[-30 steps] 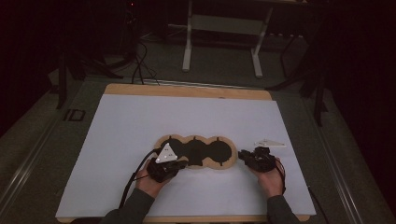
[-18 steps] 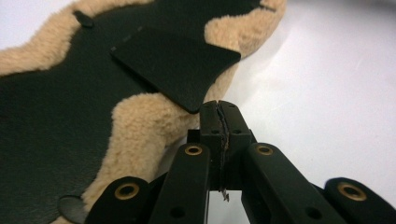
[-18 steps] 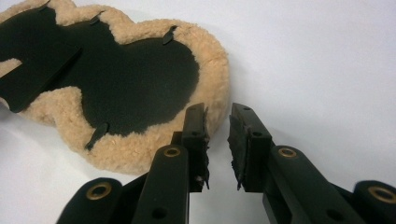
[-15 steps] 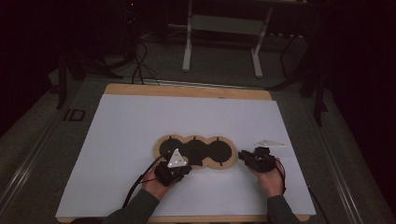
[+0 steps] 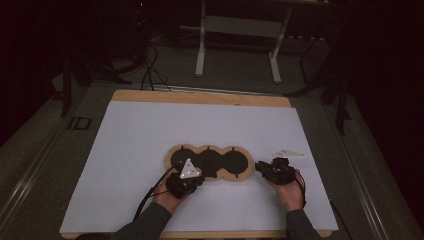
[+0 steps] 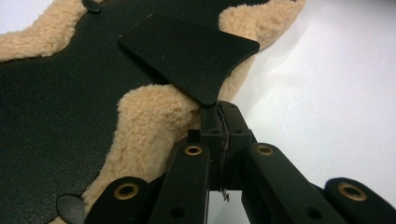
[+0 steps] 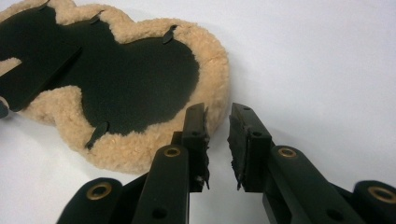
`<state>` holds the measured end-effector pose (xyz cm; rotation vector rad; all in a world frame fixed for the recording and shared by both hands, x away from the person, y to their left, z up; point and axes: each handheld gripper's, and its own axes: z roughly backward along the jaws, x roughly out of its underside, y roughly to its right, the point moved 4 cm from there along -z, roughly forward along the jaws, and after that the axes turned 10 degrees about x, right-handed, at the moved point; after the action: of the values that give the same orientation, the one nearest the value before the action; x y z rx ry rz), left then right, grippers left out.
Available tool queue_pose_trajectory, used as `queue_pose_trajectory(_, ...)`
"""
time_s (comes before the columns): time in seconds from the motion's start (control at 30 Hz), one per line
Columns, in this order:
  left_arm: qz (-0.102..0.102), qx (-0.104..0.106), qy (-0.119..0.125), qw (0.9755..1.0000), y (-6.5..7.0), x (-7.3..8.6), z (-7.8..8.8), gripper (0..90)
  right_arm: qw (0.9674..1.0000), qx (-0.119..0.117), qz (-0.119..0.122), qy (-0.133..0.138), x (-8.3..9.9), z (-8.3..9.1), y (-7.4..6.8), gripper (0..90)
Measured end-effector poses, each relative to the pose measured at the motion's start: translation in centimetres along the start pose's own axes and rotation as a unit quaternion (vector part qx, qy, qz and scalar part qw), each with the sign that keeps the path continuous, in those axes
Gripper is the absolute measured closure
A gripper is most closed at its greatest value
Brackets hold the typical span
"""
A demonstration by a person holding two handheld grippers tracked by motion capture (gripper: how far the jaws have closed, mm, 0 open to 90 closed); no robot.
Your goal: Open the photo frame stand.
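Fleece-edged pad (image 5: 207,162), the three-lobed black-faced piece with tan pile round its rim, is what your hands are working on, and it lies flat on the white tabletop (image 5: 150,130), just ahead of both of them. Nearest you, your left gripper (image 5: 184,181) has come in from the pad's left lobe toward its near edge over the last second, and its grey plate now hangs over the black face. In the left gripper view its jaws are clenched together at the tip of a thin black flap (image 6: 189,53) that lies across the fleece rim (image 6: 154,121); they look to be pinching that flap's corner, though the contact itself is hidden behind the jaw tips. That reads as the grasp just made, so lifting or peeling the flap would likely be the next step. Your right gripper (image 5: 274,170) has stayed put just beside the pad's right lobe, and in its own view the jaws stand apart, holding nothing, with the fleece edge (image 7: 212,70) close ahead on their left. A small white scrap (image 5: 287,154) rests on the tabletop just beyond that gripper. Farther off, past the tabletop's wooden edge, a metal stand (image 5: 237,45) rises from the dark floor.
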<state>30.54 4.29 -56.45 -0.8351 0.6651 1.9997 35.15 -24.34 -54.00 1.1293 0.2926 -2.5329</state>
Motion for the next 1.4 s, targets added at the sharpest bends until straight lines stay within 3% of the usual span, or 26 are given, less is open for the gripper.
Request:
queue_pose_trajectory(0.7, 0.006, -0.001, 0.018, 0.9998, -0.2, -0.7, 0.5, 90.0, 1.0, -0.002, 0.0, -0.003, 0.0, -0.1, 0.0, 76.4)
queue_pose_trajectory(0.97, 0.009, -0.006, 0.05, 0.9987, -0.6, -2.2, 1.6, 89.9, 1.0, -0.001, -0.005, -0.001, 0.1, 0.0, 0.2, 76.4)
queue_pose_trajectory(1.4, 0.007, -0.01, 0.045, 0.9989, -0.8, -2.5, 1.9, 89.9, 1.0, -0.002, -0.005, 0.0, 0.1, 0.1, 0.2, 76.5)
